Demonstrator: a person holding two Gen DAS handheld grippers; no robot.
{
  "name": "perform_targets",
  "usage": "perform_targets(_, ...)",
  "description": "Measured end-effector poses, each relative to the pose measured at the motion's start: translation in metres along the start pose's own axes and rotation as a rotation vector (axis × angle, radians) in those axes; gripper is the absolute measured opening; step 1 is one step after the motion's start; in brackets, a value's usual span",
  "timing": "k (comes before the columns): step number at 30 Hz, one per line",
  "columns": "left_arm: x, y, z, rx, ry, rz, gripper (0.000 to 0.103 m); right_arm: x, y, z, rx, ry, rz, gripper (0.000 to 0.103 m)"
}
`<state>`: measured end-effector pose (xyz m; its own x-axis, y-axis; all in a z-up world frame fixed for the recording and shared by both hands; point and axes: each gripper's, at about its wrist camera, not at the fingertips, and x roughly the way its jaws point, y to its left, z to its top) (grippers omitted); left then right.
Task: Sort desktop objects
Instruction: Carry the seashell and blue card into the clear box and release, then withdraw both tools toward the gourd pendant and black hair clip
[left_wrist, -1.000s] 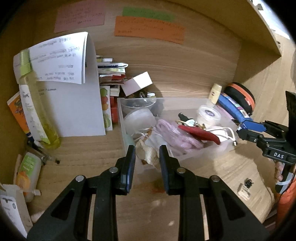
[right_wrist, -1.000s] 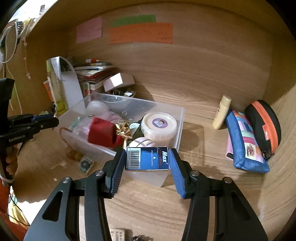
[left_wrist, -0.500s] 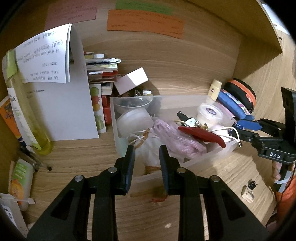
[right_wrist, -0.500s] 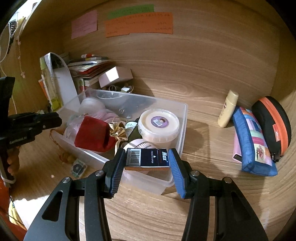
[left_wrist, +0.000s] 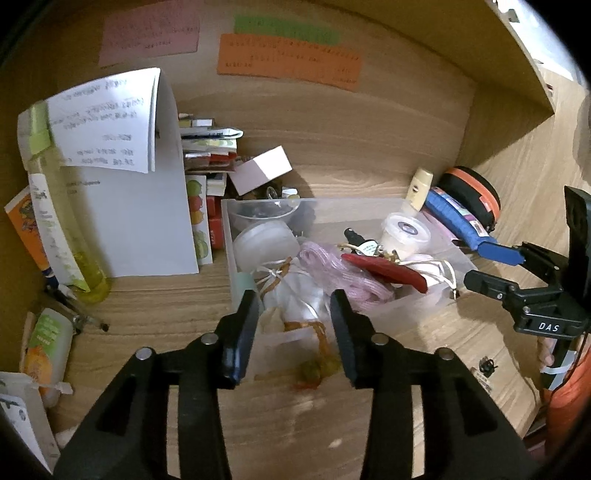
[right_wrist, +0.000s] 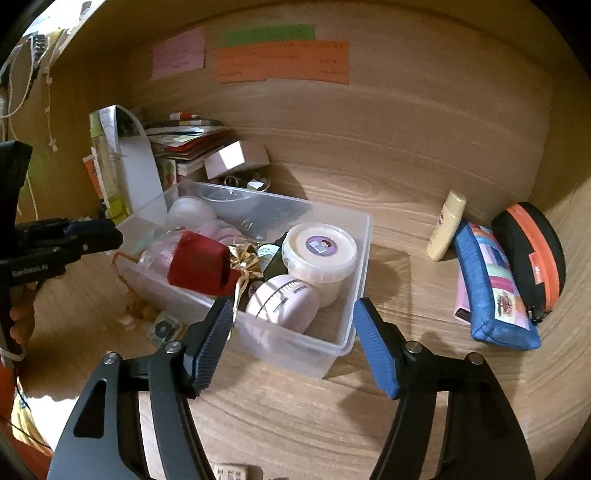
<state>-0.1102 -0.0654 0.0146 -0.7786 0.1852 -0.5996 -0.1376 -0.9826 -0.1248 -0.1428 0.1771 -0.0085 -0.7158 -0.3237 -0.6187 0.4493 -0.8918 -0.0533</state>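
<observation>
**Wooden desk alcove under warm light**

Warm, dim light is falling across a wood-grain desk surface (right_wrist: 424, 291) beyond the fingers. A matching back wall (right_wrist: 406, 122) is rising ahead, carrying pink (left_wrist: 149, 31), green (left_wrist: 286, 29) and orange paper notes (left_wrist: 288, 61) above the fingertips.

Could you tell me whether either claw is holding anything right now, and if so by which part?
Nothing is held. The right claw is opening with nothing between its fingers; the left claw is opening around a white bag without pressing on it.
</observation>
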Motion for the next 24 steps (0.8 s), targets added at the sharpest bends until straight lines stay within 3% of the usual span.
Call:
perform_targets(7,-0.014,-0.007,-0.010,0.020,-0.001,0.024,0.061,-0.023,0.004,-0.007,-0.006,-0.032,-0.014,0.073)
perform_targets(17,-0.012,-0.006,-0.037,-0.007,0.079,0.044,0.063,-0.042,0.004,-0.031,-0.001,-0.018,-0.030,0.081)
perform_targets(24,0.005,-0.006,-0.055,-0.003,0.163,0.062,0.063,-0.041,-0.011,-0.064,0.076,0.054,-0.039,0.081)
